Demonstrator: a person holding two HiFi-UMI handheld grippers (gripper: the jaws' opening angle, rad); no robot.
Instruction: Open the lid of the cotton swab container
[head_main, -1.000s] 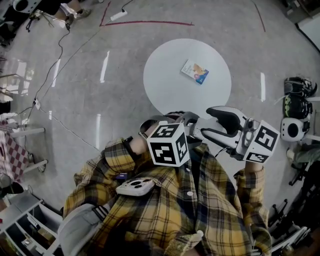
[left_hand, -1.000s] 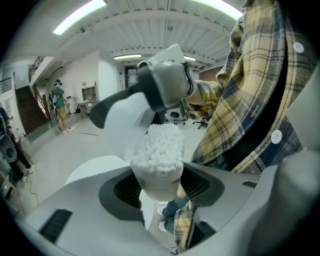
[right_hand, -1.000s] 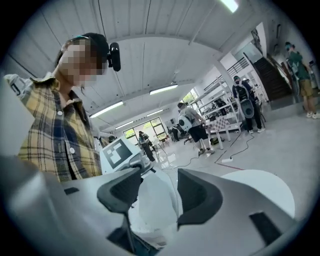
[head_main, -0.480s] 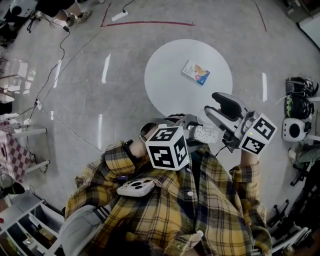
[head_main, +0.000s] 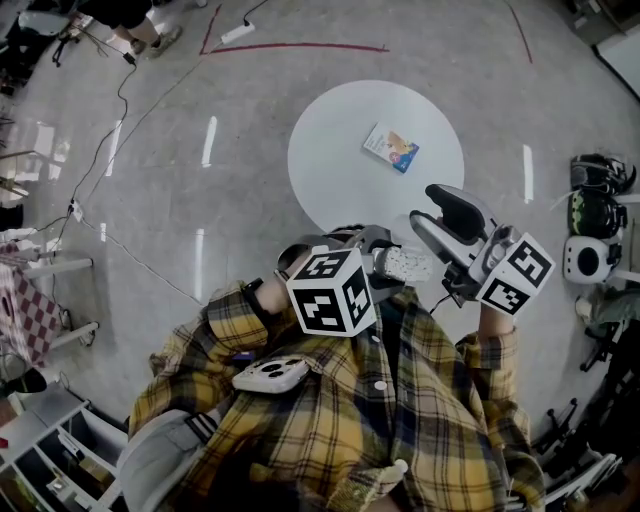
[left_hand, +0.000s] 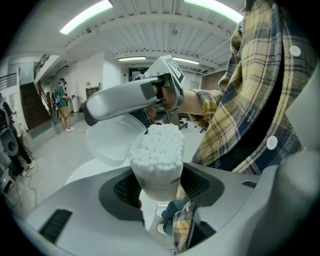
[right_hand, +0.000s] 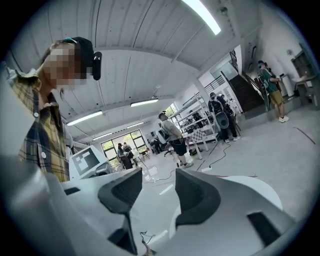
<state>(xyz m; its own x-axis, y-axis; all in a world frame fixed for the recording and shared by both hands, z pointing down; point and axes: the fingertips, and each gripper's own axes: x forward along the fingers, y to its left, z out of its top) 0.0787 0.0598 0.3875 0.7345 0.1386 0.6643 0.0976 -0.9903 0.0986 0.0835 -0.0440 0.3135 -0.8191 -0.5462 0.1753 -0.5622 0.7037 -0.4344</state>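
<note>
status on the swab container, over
Left gripper shut on the cotton swab container, swabs showing. Lid flipped open, hanging off one side. Right gripper: fingers apart, just been closing, nothing between them. Nothing in the way.

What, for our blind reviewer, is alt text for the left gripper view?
The left gripper clamps a clear container packed with cotton swabs, its lid flipped open to the left. Above it reaches the right gripper, jaws empty and just closing, beside a plaid shirt.

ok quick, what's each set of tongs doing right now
Left tongs: shut on the cotton swab container, lid open.
Right tongs: open, nothing between them, just been closing a little.
</note>
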